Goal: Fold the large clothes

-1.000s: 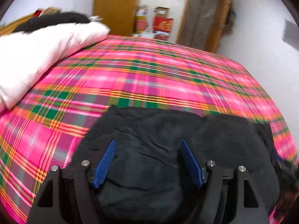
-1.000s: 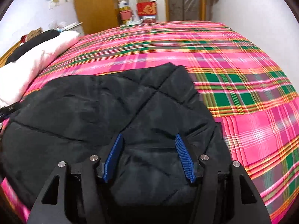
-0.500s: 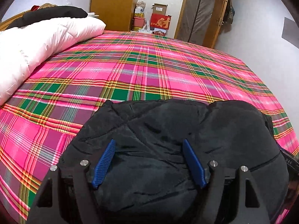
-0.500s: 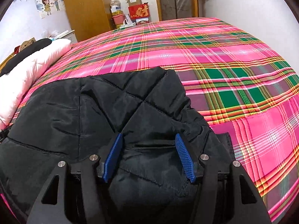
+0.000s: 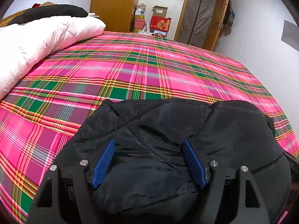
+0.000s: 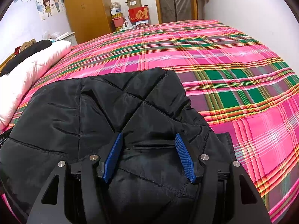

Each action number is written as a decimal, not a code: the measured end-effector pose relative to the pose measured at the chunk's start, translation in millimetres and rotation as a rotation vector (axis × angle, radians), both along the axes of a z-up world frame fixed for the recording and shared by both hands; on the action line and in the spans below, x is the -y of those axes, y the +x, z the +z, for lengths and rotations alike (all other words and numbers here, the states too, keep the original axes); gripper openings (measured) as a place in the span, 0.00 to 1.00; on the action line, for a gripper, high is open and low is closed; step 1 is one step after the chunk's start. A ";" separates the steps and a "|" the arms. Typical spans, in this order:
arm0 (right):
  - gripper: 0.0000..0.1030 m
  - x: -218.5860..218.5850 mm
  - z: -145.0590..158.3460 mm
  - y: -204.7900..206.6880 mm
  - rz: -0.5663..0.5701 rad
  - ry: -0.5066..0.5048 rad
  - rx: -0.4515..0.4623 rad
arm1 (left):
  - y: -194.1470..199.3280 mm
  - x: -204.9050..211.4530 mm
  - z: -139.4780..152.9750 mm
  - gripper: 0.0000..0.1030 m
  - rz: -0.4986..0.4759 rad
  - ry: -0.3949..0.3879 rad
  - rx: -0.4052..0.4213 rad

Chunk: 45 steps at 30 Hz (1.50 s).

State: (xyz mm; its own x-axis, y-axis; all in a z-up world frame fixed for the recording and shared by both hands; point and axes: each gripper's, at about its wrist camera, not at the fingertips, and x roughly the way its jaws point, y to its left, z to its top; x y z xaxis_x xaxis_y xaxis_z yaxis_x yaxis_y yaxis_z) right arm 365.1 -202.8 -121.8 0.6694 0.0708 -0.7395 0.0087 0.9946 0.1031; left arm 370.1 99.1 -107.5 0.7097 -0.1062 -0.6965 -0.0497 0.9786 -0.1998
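Note:
A black quilted jacket (image 5: 168,115) lies bunched on the pink plaid bed sheet (image 5: 149,65), at the near edge of the bed. My left gripper (image 5: 148,141) is over its left part. The padded fabric bulges up between the blue pads and presses against both. In the right wrist view the same jacket (image 6: 93,102) spreads to the left, its far corner folded over. My right gripper (image 6: 148,134) grips a thick fold at the jacket's right end, where a crease runs from pad to pad. What lies under each gripper is hidden.
A white duvet (image 5: 37,37) is piled along the bed's left side with a dark garment (image 5: 56,12) on top. Beyond the bed stand a wooden wardrobe (image 5: 114,5), stacked boxes (image 5: 158,22) and a door (image 5: 201,13). A white wall (image 5: 261,37) runs close along the right.
The left gripper has sunk toward the bed with the jacket, and its view has gone from blurred to steady. The right gripper has barely moved, and the jacket's far edge has settled.

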 end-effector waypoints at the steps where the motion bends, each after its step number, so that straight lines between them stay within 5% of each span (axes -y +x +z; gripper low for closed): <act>1: 0.57 -1.3 1.1 0.0 -0.001 -0.006 -0.006 | 0.2 0.1 0.6 0.75 0.000 0.001 -0.002; 8: 0.57 -14.7 41.7 -8.1 -0.022 -0.114 -0.075 | -8.5 2.2 29.7 0.74 0.005 0.024 -0.028; 14: 0.57 -46.9 88.7 -62.1 0.012 0.011 0.038 | -57.8 10.4 69.9 0.74 -0.044 -0.088 0.039; 21: 0.57 -88.3 34.2 -68.5 0.130 -0.055 -0.056 | -68.5 70.1 38.5 0.76 -0.161 0.114 -0.071; 31: 0.60 -85.6 18.4 -54.4 0.147 -0.055 -0.087 | -52.8 66.9 25.2 0.79 -0.130 0.070 -0.102; 34: 0.60 -80.4 37.6 -59.8 0.148 -0.019 -0.104 | -56.0 64.4 36.9 0.77 -0.136 0.060 -0.114; 37: 0.60 -69.6 65.0 -71.3 0.120 -0.058 -0.015 | -63.6 55.1 55.6 0.76 -0.135 0.087 -0.072; 40: 0.60 -49.2 70.4 -66.5 0.072 -0.078 -0.005 | -63.7 35.1 64.1 0.76 -0.064 0.161 -0.038; 45: 0.59 -13.1 35.3 -50.1 -0.007 -0.087 -0.086 | -50.8 -5.9 50.8 0.75 0.061 0.156 -0.111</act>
State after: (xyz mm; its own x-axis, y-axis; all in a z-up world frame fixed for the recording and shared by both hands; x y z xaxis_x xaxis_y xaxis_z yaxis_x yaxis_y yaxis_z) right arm 314.9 -189.6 -86.5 0.6038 -0.0007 -0.7971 0.0208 0.9997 0.0149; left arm 319.3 105.0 -56.7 0.6297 0.0497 -0.7752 -0.1230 0.9917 -0.0363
